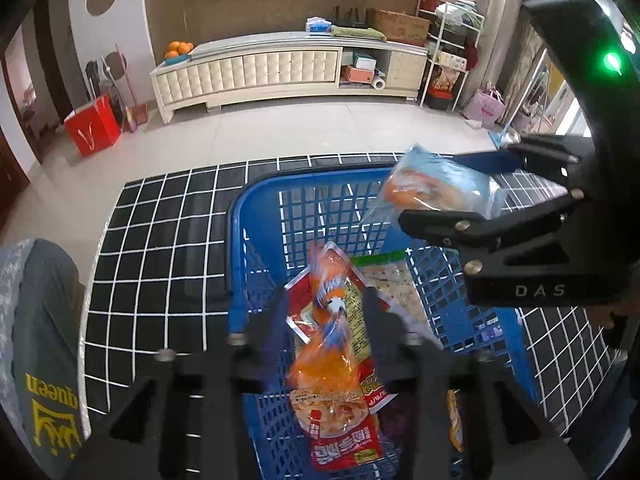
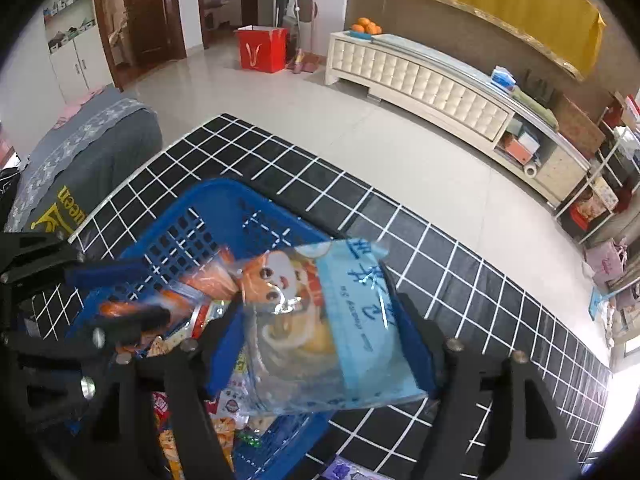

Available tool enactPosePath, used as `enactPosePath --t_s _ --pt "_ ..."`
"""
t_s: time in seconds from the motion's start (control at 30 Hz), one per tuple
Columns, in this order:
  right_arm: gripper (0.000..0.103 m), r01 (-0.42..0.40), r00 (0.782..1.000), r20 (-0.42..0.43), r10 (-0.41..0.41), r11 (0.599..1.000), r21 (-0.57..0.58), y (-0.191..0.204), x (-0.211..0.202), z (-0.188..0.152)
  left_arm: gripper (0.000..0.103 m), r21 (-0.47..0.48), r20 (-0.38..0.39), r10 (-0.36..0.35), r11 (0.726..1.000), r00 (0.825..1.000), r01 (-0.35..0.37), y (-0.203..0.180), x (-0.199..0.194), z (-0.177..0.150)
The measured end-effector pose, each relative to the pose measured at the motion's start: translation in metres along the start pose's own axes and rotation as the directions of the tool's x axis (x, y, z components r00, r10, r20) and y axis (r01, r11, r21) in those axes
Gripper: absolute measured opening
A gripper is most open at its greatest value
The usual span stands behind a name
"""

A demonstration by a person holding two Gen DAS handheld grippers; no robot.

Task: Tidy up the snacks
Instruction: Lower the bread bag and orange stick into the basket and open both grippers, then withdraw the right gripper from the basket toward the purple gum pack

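A blue plastic basket (image 1: 256, 208) (image 2: 192, 196) stands on a black cloth with a white grid (image 1: 160, 240). Inside lie a red packet (image 1: 344, 448) and a clear packet with a green top (image 1: 396, 280). My left gripper (image 1: 326, 300) (image 2: 120, 296) hangs over the basket, open. An orange snack packet (image 1: 324, 364) (image 2: 208, 280) is blurred between its fingers and is not pinched. My right gripper (image 2: 320, 308) (image 1: 432, 188) is over the basket's far right corner. It is shut on a light blue bread packet (image 2: 360, 320) (image 1: 436, 184) that fills its wide jaws.
A grey cushion with yellow lettering (image 1: 40, 340) sits at the table's left edge. Beyond the tiled floor stand a long white cabinet (image 1: 280, 68), a red bag (image 1: 92, 128) and a crowded wire shelf (image 1: 448, 60). More packets lie near the basket's right side (image 1: 456, 420).
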State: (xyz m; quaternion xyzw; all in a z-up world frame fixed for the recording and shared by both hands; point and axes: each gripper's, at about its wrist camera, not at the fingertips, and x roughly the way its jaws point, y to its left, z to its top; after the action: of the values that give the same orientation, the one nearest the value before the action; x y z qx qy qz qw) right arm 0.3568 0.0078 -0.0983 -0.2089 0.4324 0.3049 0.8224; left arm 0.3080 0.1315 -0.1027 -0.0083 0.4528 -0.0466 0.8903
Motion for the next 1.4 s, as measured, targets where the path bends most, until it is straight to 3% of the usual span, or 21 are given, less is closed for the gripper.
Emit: enactPosePath --t_s 0.1,0.5,0.87,1.27,1.4 --pt "0.091 0.017 0.999 0.028 -0.018 1.000 0.013 -0.004 -0.008 -0.002 0.055 0.013 0.011 0.009 1.000 1.000 -0.009 -0.004 -0.004 0.000" --pt "0.094 0.004 0.999 0.041 -0.008 0.995 0.097 -0.039 -0.056 -0.049 0.072 0.029 0.045 0.012 0.999 0.999 -0.014 -0.031 -0.034 -0.015" --pt "0.094 -0.023 1.000 0.005 0.023 0.995 0.100 -0.065 -0.062 -0.100 0.076 0.010 0.025 0.030 0.999 0.999 -0.031 -0.064 -0.037 -0.034" --pt "0.094 -0.142 0.987 -0.077 0.144 0.989 0.033 -0.062 -0.011 -0.146 0.076 -0.081 -0.048 0.133 0.987 0.990 -0.137 -0.055 -0.016 -0.056" --pt "0.094 -0.157 0.981 -0.118 0.155 0.988 -0.009 -0.060 0.005 -0.160 0.076 -0.069 -0.072 0.154 0.985 0.985 -0.159 -0.053 -0.009 -0.058"
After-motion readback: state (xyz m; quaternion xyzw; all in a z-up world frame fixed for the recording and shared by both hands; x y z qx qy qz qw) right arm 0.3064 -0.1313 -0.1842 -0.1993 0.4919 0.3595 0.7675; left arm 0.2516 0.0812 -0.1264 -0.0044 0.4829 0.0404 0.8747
